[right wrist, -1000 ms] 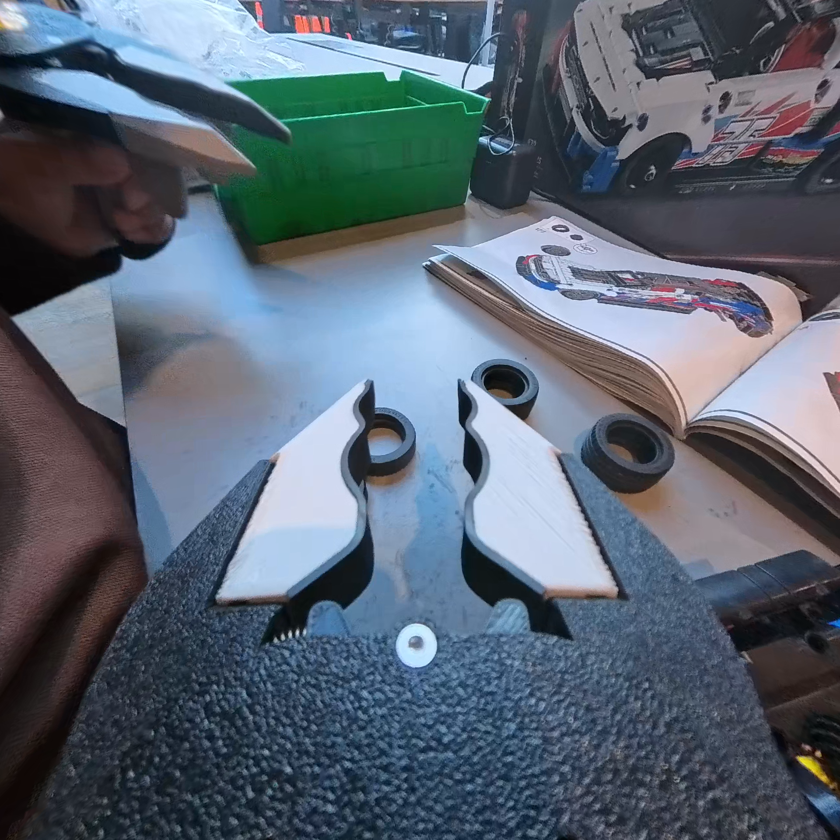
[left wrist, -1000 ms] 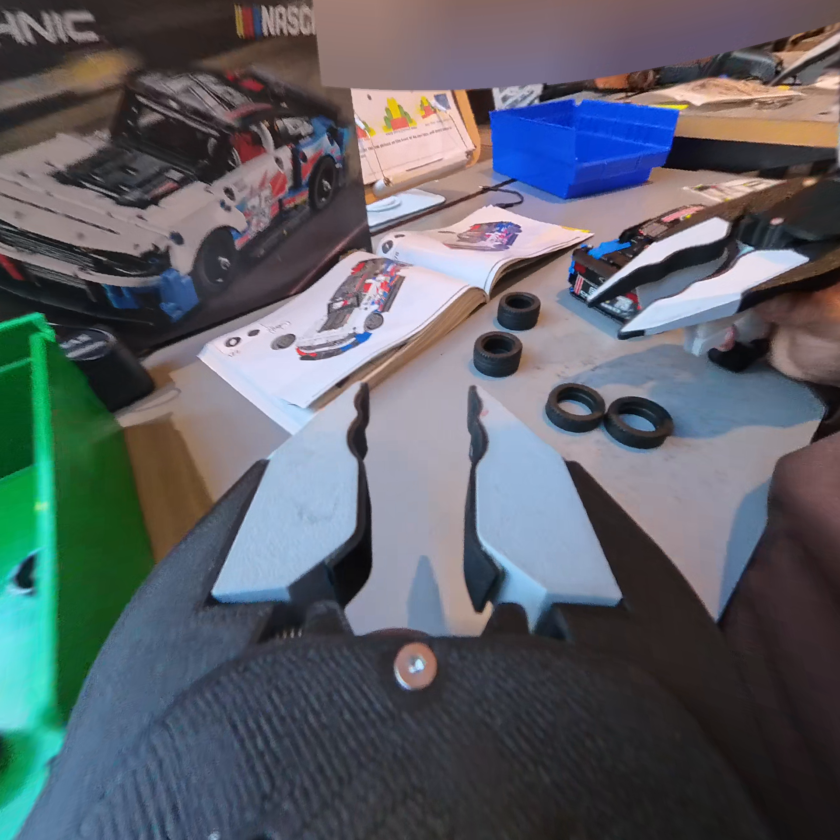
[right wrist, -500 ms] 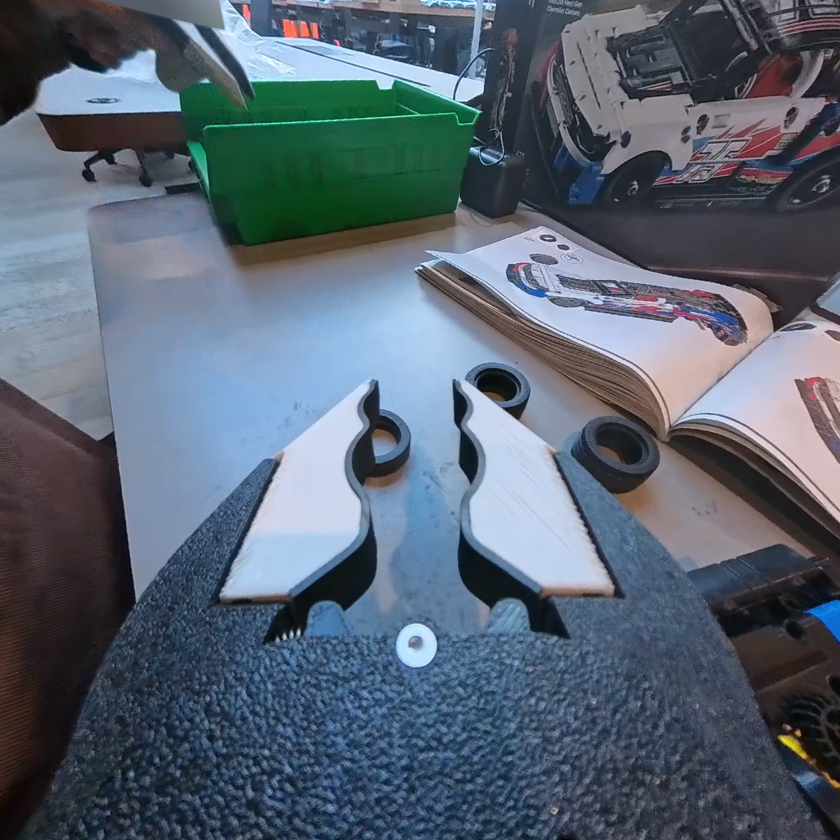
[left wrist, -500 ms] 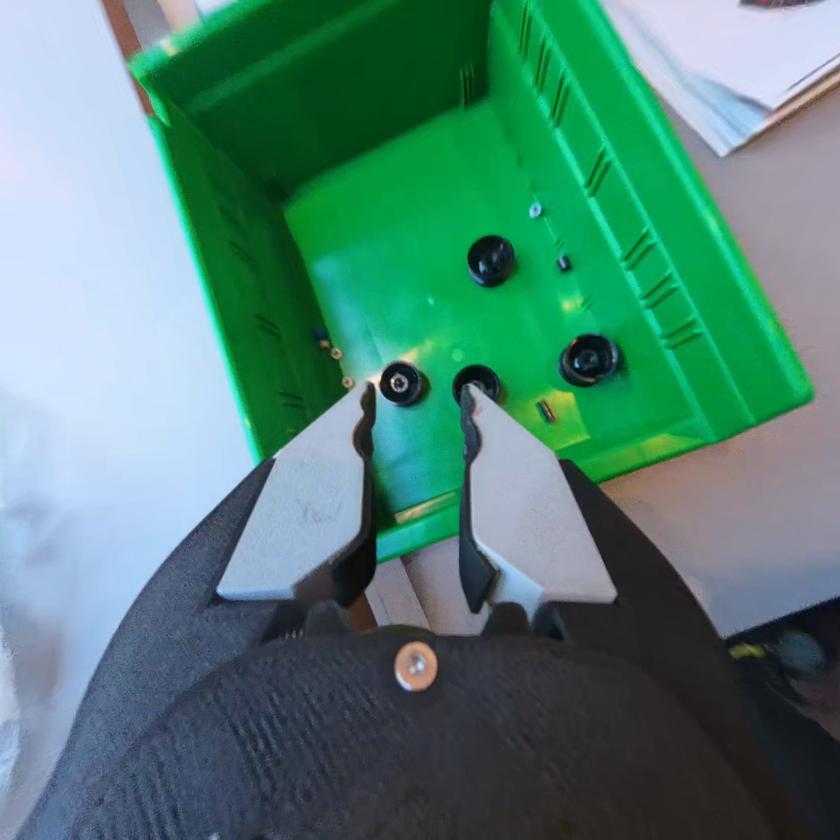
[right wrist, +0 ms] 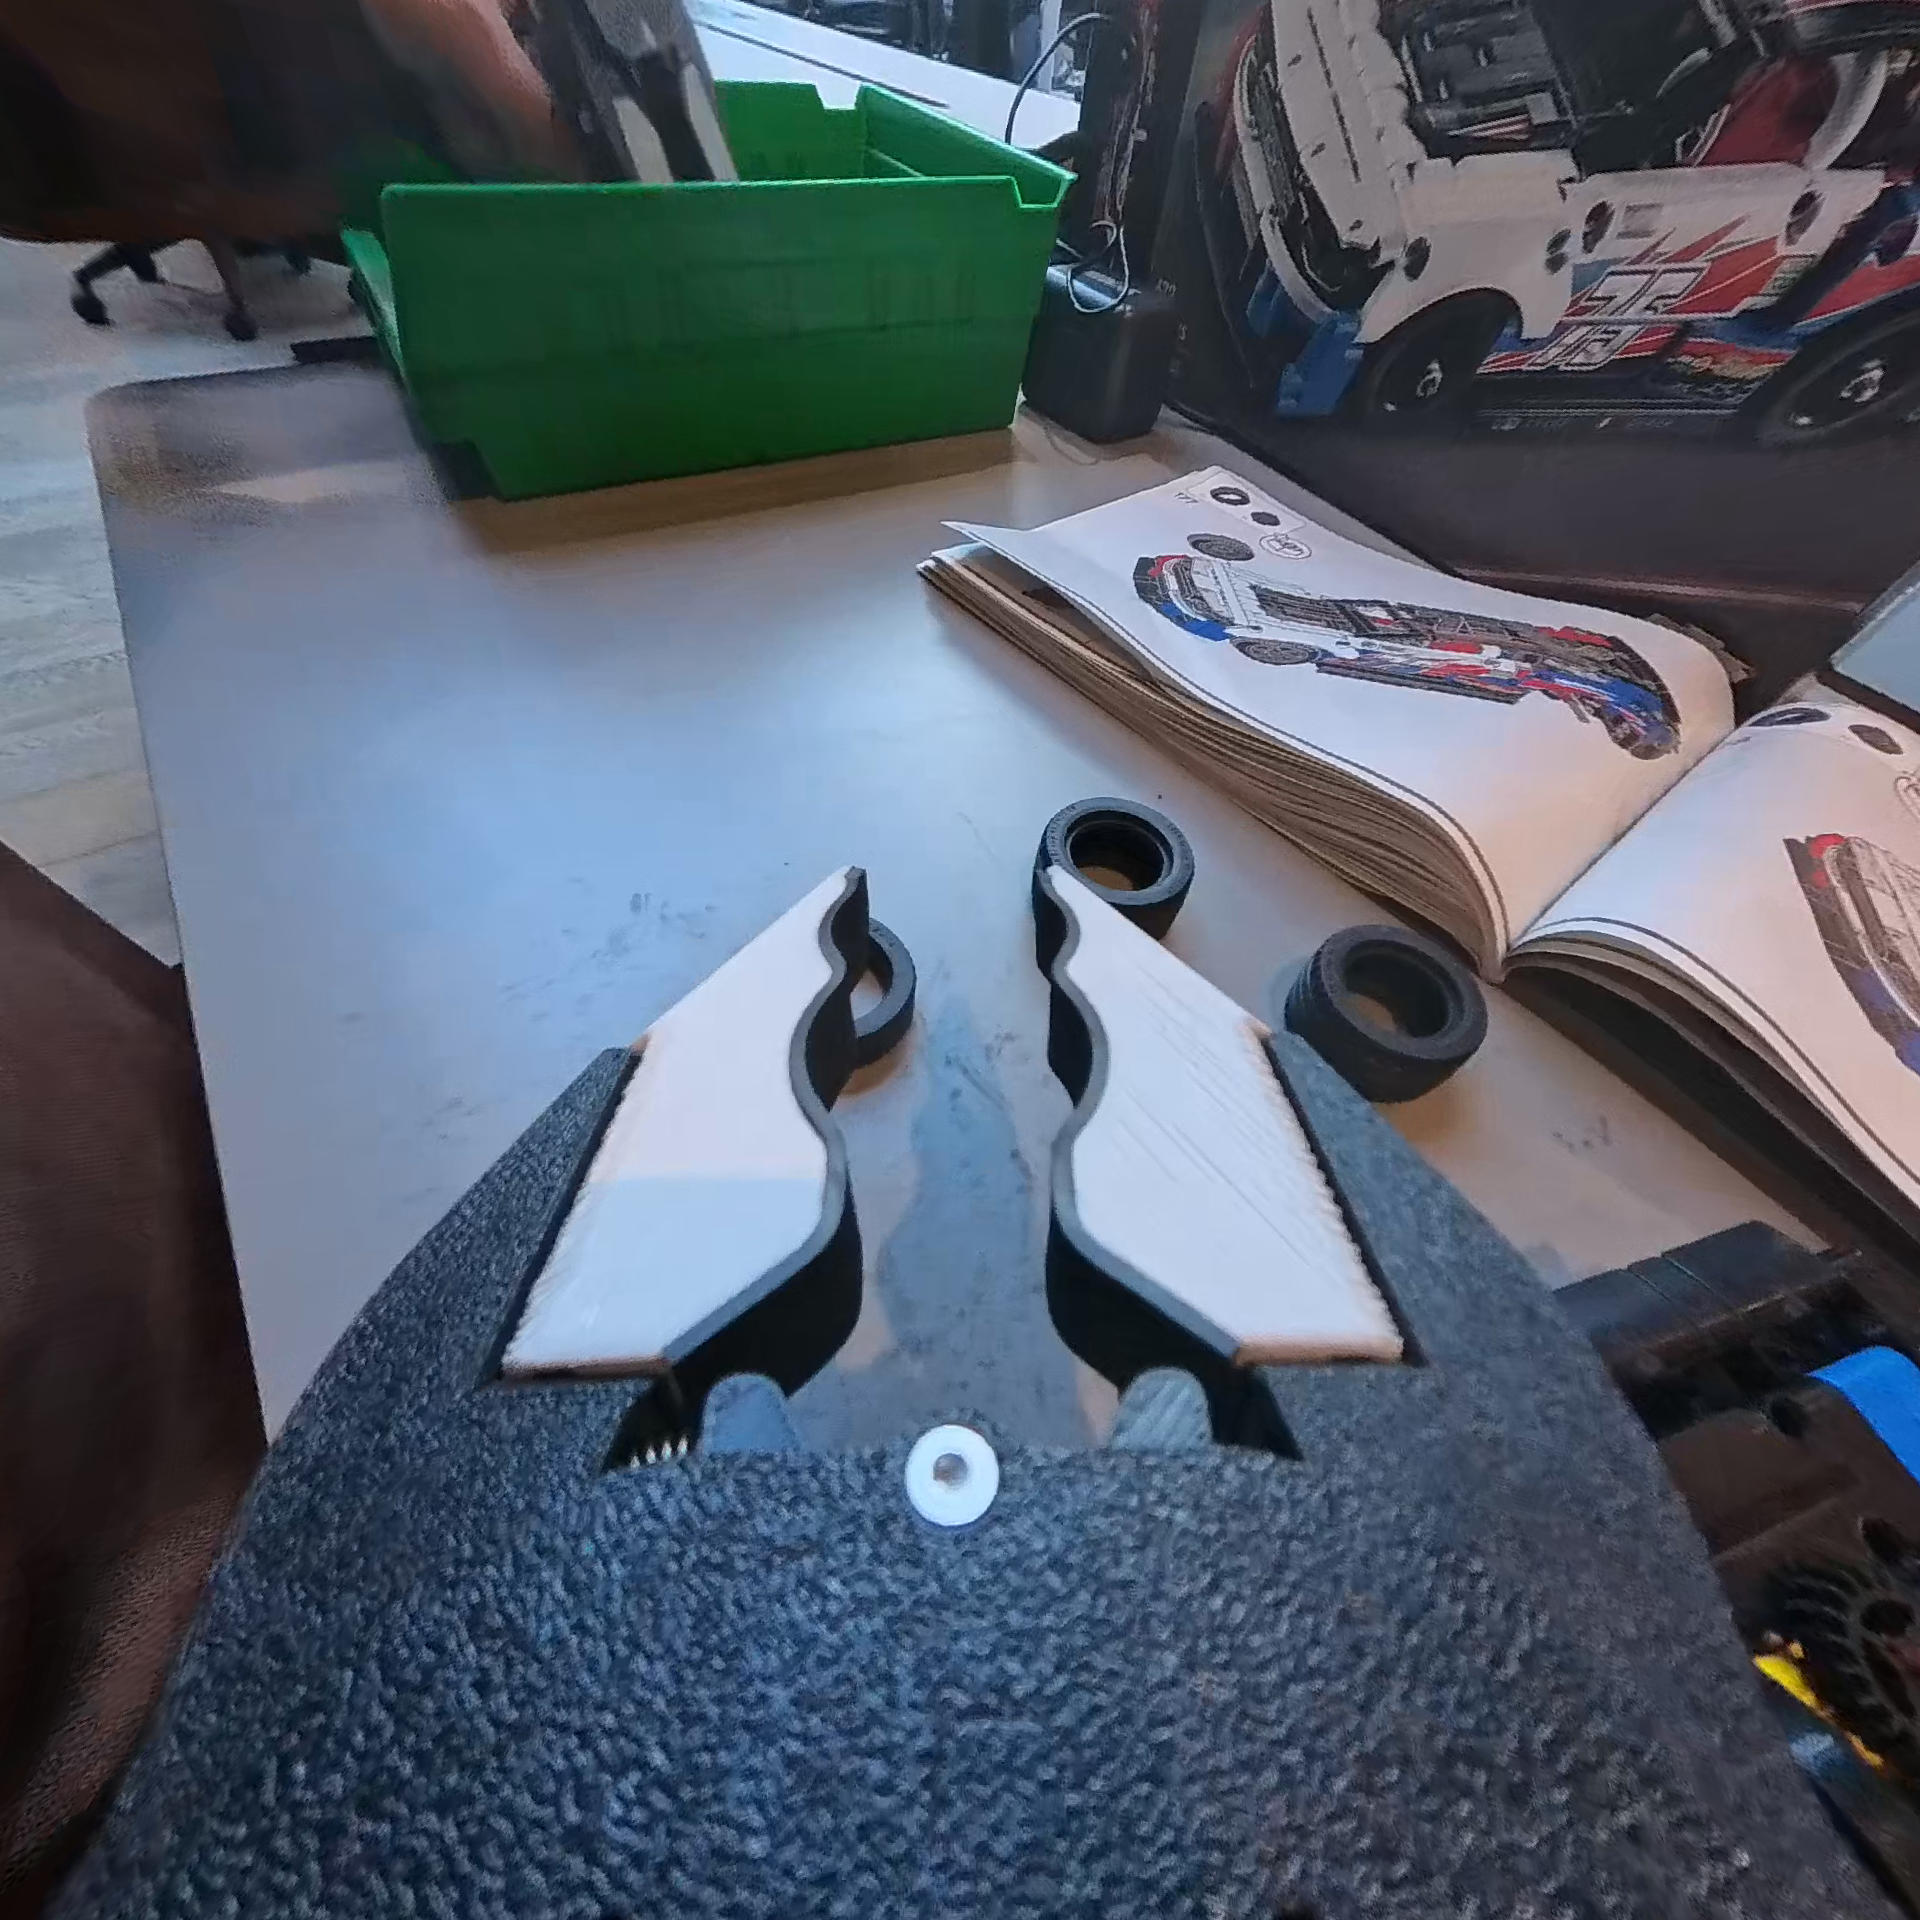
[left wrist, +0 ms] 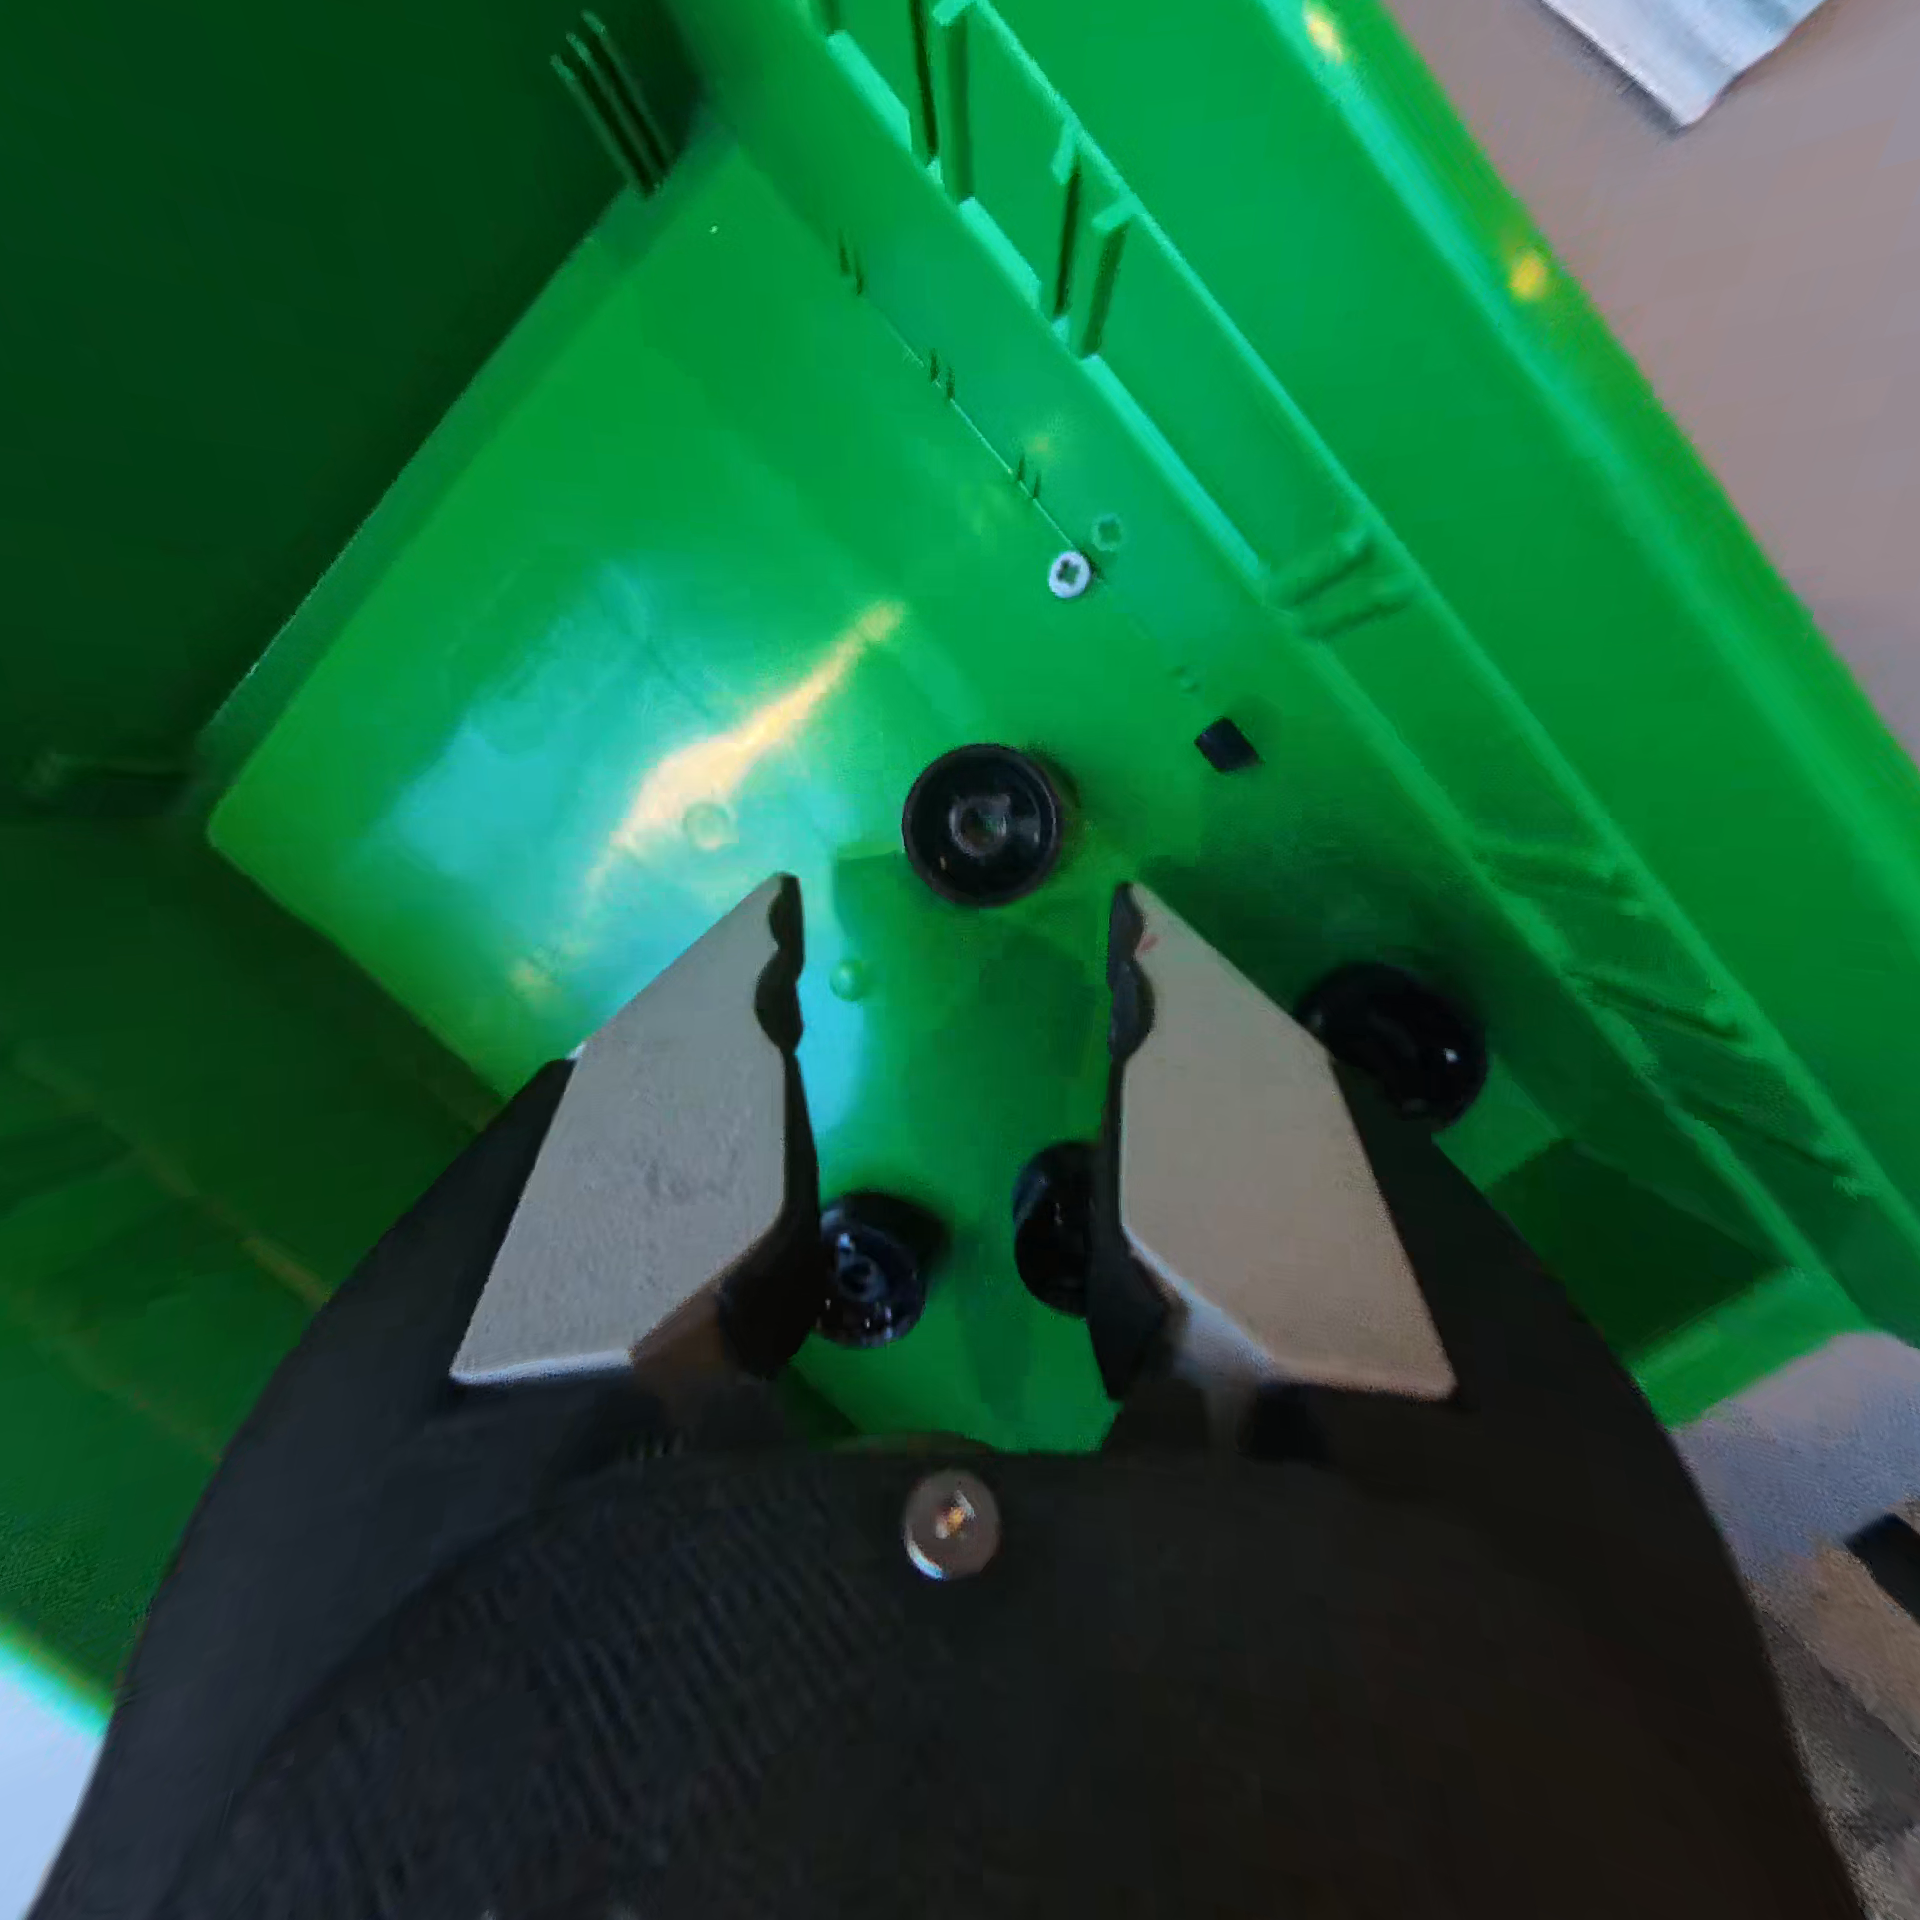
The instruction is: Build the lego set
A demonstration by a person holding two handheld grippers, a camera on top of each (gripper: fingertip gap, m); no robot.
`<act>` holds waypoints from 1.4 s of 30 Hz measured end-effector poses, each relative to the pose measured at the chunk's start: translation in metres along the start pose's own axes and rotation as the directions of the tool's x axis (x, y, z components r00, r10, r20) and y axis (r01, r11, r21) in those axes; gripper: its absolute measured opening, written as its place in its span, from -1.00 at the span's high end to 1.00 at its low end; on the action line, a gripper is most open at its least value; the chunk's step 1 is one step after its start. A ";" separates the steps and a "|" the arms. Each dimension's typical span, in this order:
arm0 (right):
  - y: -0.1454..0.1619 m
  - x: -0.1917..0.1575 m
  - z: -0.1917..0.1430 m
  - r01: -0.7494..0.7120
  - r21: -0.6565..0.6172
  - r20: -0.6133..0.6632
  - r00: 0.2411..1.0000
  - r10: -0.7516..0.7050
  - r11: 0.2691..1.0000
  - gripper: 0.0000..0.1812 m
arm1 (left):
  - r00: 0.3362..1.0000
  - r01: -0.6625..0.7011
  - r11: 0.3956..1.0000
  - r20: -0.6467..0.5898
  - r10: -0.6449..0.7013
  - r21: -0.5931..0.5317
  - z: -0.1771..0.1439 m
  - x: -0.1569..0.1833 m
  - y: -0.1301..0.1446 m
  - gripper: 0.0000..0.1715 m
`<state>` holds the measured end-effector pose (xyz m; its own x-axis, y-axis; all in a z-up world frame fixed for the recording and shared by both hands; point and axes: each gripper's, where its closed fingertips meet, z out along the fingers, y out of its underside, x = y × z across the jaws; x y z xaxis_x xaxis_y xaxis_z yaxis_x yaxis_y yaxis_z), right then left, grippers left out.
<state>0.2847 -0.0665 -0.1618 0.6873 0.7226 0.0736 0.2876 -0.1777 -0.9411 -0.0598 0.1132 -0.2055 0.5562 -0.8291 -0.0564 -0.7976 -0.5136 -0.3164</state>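
Note:
My left gripper (left wrist: 951, 904) is open and empty, reaching down inside the green bin (left wrist: 1299, 343). Several black wheel hubs lie on the bin floor: one (left wrist: 982, 826) just beyond my fingertips, one (left wrist: 868, 1283) and one (left wrist: 1049, 1226) between my fingers, one (left wrist: 1392, 1039) right of the right finger. My right gripper (right wrist: 945, 894) is open and empty, low over the table. Black tyres lie by it: one (right wrist: 883, 987) behind the left finger, one (right wrist: 1117, 857) at the right fingertip, one (right wrist: 1382, 1029) to the right. The left gripper (right wrist: 644, 104) shows dipping into the bin (right wrist: 707, 332).
An open instruction book (right wrist: 1403, 707) lies right of the tyres. The set's box (right wrist: 1558, 208) stands behind it, with a small black device (right wrist: 1101, 358) beside the bin. The partly built car (right wrist: 1787, 1455) is at the lower right. Small loose parts (left wrist: 1226, 743) lie in the bin. Spacing between my two grippers at the tips: around 40 cm.
My left gripper swung from the table to above the green bin, then went down into it, close to the hubs. My right gripper stayed nearly still over the tyres.

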 end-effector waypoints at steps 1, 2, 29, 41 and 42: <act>0.000 0.001 0.000 -0.001 0.001 -0.003 1.000 0.001 1.000 0.67 | 1.000 -0.006 1.000 -0.008 0.006 -0.015 0.007 0.000 -0.001 0.33; 0.000 0.001 0.000 -0.003 0.003 -0.006 1.000 0.003 1.000 0.68 | 0.999 -0.017 0.999 -0.028 0.016 -0.038 0.013 0.002 0.001 0.48; -0.010 -0.003 -0.009 0.008 0.076 0.021 1.000 -0.009 0.997 0.80 | 0.949 -0.188 0.919 -0.178 0.261 0.345 0.018 0.267 -0.090 0.64; -0.010 -0.008 -0.008 0.031 0.067 0.034 0.999 -0.034 0.997 0.78 | 0.981 0.034 0.919 -0.189 0.045 0.393 -0.056 0.235 -0.031 0.47; -0.009 -0.008 -0.007 0.036 0.064 0.030 0.999 -0.038 0.997 0.78 | 0.985 0.054 0.914 -0.170 0.016 0.403 -0.065 0.225 -0.023 0.47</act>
<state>0.2816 -0.0752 -0.1513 0.6554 0.7487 0.0992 0.2688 -0.1084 -0.9571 0.0680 -0.0758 -0.1493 0.4955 -0.8628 0.0999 -0.6048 -0.4253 -0.6733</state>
